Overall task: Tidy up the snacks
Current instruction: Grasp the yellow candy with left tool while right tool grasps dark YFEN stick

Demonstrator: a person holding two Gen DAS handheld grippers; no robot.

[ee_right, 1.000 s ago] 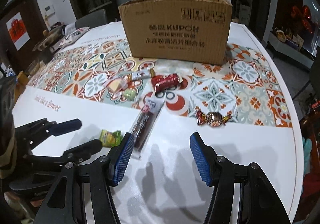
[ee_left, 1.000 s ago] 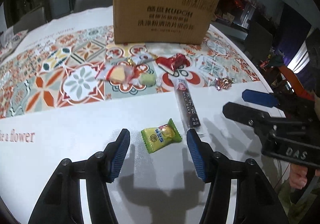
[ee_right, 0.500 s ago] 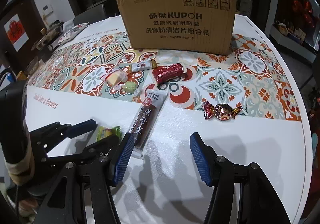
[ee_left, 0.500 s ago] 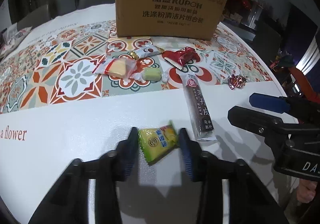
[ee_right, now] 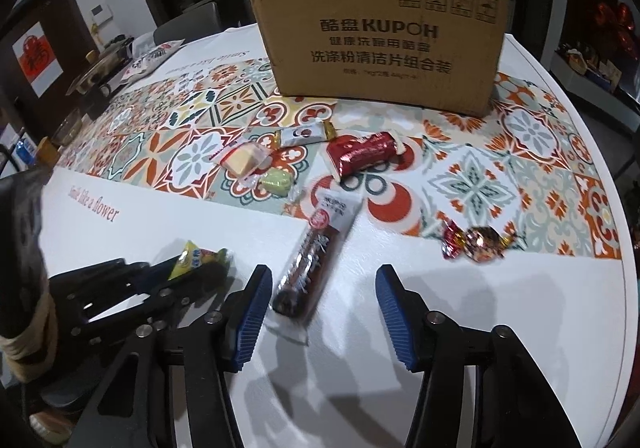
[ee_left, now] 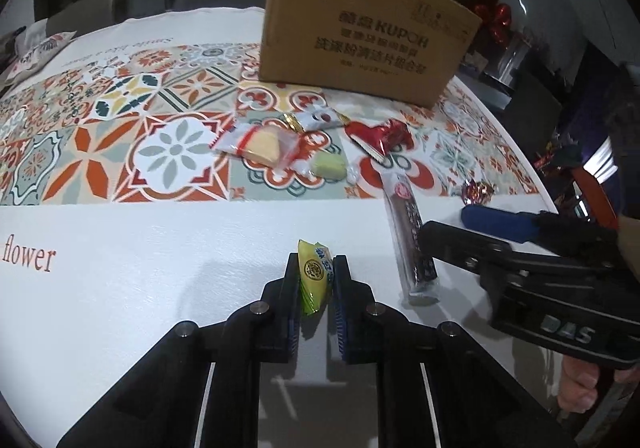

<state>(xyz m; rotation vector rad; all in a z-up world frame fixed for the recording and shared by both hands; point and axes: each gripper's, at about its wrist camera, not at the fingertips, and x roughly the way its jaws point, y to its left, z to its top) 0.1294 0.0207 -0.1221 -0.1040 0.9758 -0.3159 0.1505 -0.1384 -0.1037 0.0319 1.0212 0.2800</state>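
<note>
Yellow-green and crinkled, a small wrapped candy (ee_left: pixel 314 278) stands pinched on edge between the blue pads of the left claw (ee_left: pixel 315 288), which is clenched tight on it just above the white stretch of the bench (ee_left: pixel 140 288). To its right, a long dark snack bar (ee_right: pixel 316 248) in a clear sleeve lies lengthwise on the white surface, its near end sitting between the fingers of the right claw (ee_right: pixel 318 308). That claw is closing, yet its pads have not met the wrapper: the bar's end lies close to the left pad, with a wide gap to the other.

Farther back, on the band of red, orange and grey tile pattern, the rest of the snacks lie loose: a shiny red foil packet (ee_right: pixel 362 156), a white packet with gold ends (ee_right: pixel 304 135), a clear wrapper holding a pale yellow wedge (ee_right: pixel 240 160) and a light green sweet (ee_right: pixel 276 182) just beside it. A twisted foil candy (ee_right: pixel 476 242) in red and gold sits apart at the right edge of the pattern. Behind them all stands a brown cardboard box (ee_right: pixel 380 44) printed with the word KUPOH. Part of a hand (ee_left: pixel 580 388) shows under the right claw's black frame.
</note>
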